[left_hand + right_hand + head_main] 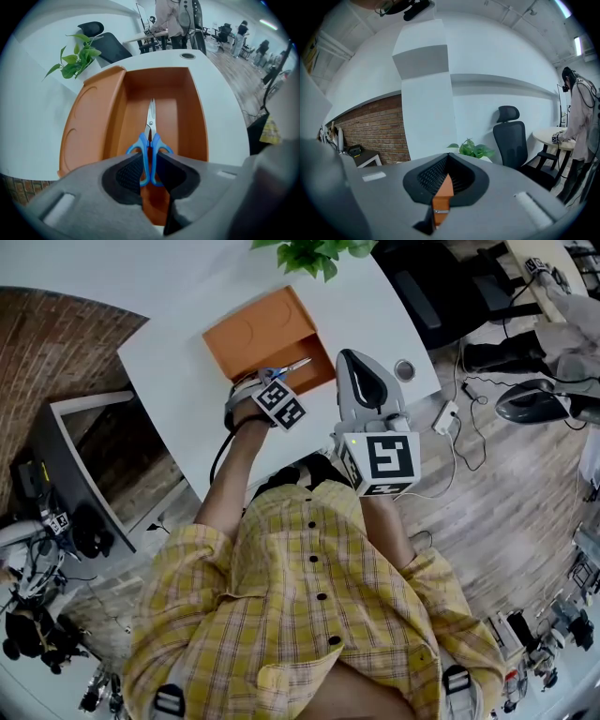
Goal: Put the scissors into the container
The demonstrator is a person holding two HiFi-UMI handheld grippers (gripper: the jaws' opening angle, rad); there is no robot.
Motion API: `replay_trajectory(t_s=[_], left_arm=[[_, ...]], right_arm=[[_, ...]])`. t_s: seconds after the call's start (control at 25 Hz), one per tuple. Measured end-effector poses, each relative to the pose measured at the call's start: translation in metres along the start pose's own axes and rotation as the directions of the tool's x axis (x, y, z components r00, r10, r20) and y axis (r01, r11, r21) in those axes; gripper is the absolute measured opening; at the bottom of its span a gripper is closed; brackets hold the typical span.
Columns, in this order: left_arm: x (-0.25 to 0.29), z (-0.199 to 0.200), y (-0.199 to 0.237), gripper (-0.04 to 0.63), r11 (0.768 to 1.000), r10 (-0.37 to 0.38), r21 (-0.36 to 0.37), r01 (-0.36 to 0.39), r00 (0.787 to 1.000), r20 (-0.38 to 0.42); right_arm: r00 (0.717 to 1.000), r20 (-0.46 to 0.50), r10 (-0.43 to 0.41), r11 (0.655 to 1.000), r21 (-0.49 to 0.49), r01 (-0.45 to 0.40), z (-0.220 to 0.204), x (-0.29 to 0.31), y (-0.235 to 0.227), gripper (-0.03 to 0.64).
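We see the left gripper [149, 164] squeezing the blue handles of the scissors [151, 140], low in the middle of the left gripper view. The scissors hang with their blades pointing into the deep part of the orange container [197, 122]. We cannot tell if the tips touch its floor. The right gripper [446, 176] has its jaws pressed together and holds none of the task's things. A thin orange bit shows in its gap, and we cannot tell what it is. In the head view it sits just to the right of the container. We think a few things could go wrong. If we let go while the scissors are too high, they could drop hard, bounce, or tip over the wall onto the white table [28, 108]. If the left gripper drifts toward the left of the frame, they could land on the flat shelf part [89, 126] instead. If we push down too far, the points could jab the floor and shove the container, because nothing holds it steady.
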State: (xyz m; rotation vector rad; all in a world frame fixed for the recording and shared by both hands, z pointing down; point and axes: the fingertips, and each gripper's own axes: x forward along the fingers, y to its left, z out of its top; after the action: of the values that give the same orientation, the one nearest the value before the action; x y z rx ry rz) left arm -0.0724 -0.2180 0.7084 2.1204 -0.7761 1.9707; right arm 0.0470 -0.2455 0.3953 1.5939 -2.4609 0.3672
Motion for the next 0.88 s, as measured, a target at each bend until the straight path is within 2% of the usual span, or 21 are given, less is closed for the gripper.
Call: replay_trajectory(t_s=[0.32, 0.48, 0.88], left_arm=[[0.0052, -0.0011, -0.0044, 0.095, 1.0, -0.003, -0.004, 0.003, 1.0, -0.004], [0.0057, 0.0003, -0.0013, 0.116, 1.0, 0.009, 0.004, -0.009, 1.0, -0.006], [-0.0004, -0.0016, -0.0015, 0.152, 1.0, 0.002, 0.004, -0.002, 0.999, 0.035]], right_arm=[[1.0, -0.007, 0.011, 1.0, 0.005, -0.011, -0.0022, 0.0005, -0.0014, 0.006], [1.0, -0.011, 0.012, 1.0, 0.002, -0.012, -0.0025, 0.0007, -0.0039, 0.006], [0.999, -0.024, 0.021, 1.0, 0.002, -0.021, -0.0066, 0.0006, -0.0062, 0.006]])
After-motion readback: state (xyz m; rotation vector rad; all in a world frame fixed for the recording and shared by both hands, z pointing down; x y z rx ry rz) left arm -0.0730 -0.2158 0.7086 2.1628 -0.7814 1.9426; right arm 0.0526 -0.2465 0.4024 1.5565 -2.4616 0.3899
